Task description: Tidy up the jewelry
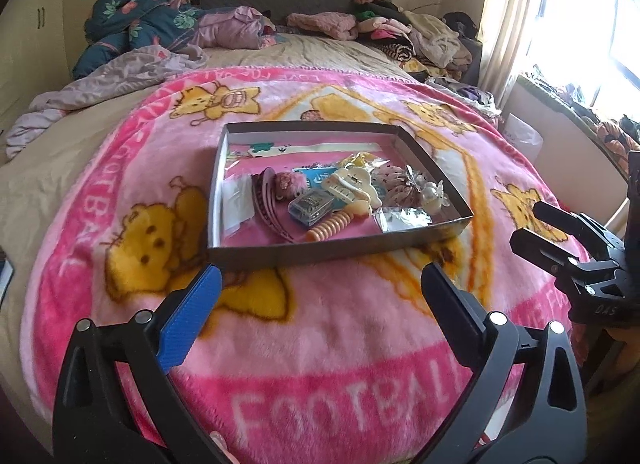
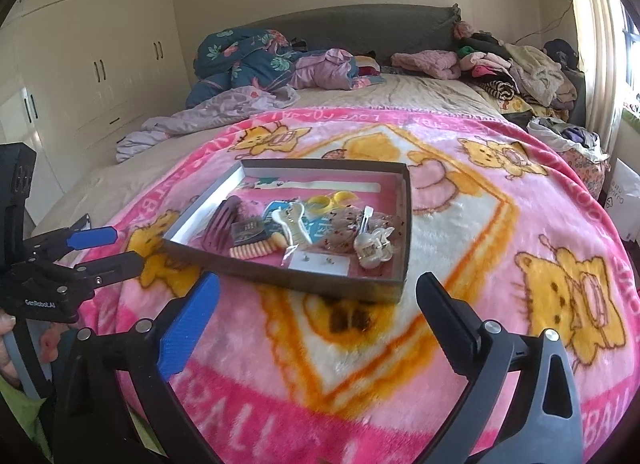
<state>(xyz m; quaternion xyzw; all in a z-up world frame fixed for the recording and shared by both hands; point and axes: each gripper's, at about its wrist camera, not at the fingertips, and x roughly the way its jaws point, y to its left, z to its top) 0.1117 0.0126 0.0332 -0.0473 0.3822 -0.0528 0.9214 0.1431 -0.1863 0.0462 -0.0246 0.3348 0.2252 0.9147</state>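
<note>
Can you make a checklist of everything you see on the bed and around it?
Surface: pink cartoon blanket over the bed.
Job's things: shallow box holding a white hair clip, an orange spiral tie and other accessories.
Clutter: clothes pile and crumpled duvet near the headboard.
Grippers: left hand-held gripper and right hand-held gripper, both open and empty, short of the box.
Cables: nothing seen.
Surroundings: wardrobe, bright window.

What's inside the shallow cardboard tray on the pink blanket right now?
The shallow cardboard tray holds a cream claw clip, an orange spiral hair tie, a small clear plastic box and a maroon comb. What lies beneath that pile is covered.
</note>
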